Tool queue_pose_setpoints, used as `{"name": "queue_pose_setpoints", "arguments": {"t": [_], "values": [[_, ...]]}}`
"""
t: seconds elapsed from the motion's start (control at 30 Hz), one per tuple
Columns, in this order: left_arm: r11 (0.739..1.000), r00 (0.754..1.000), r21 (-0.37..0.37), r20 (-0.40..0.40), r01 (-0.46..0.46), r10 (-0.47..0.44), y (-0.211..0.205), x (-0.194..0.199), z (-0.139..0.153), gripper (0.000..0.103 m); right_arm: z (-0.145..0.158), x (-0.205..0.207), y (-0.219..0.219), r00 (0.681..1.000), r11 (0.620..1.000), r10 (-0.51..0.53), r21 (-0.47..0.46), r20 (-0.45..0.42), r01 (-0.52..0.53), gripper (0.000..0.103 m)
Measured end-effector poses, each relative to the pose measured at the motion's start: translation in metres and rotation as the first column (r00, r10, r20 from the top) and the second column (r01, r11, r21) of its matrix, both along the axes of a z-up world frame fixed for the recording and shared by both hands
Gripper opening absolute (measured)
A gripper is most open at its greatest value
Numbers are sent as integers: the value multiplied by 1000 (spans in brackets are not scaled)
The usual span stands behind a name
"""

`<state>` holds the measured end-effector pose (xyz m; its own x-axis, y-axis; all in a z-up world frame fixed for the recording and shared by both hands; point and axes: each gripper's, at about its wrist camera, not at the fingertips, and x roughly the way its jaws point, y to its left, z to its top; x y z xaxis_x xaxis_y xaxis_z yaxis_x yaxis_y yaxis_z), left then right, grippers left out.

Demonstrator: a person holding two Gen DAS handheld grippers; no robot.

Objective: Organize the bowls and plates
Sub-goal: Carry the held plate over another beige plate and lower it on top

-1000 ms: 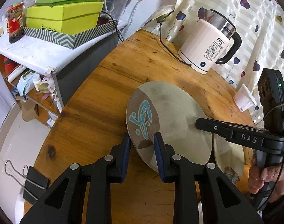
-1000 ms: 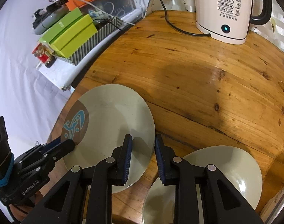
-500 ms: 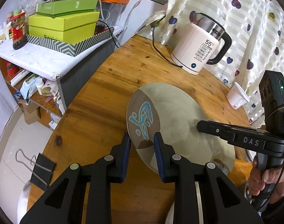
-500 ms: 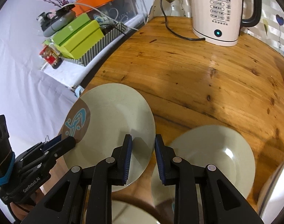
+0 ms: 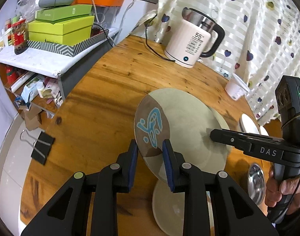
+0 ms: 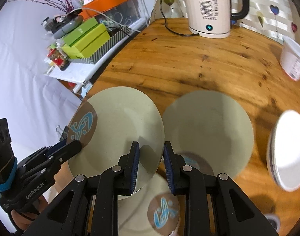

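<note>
1. the plate, pale green with a brown patch and blue mark at one rim, is held clear of the table, tilted, above its near edge.
2. it is gripped from two sides: the left gripper is closed on the rim at the brown patch, and the right gripper is closed on the opposite rim; neither grip has altered over the last second.
3. since a second ago the plate has been carried up and across the table. a second pale plate, then mostly hidden low in the right wrist view, is now seen whole, just beside the carried one.
4. a third plate with the same blue mark has come into view beneath the grippers at the near edge, and a white dish has appeared at the right edge.
5. this is judged to be a transfer for stacking; the plate is not yet set down on any other.
6. the kettle stands well apart at the far edge.
</note>
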<state>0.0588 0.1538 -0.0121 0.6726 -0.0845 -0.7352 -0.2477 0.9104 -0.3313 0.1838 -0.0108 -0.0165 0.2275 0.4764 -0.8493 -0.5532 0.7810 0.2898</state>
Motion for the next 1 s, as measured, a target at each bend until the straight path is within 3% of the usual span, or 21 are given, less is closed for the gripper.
{"name": "queue_pose_setpoints", "arguments": {"t": [0.53, 1.0], "values": [[999, 999, 16, -17, 52, -51, -41, -43, -1, 26, -5, -58, -49, 998, 998, -56, 24, -24, 56, 24], [997, 996, 16, -46, 73, -73, -56, -57, -15, 26, -19, -79, -66, 996, 997, -77, 13, -45, 77, 24]]}}
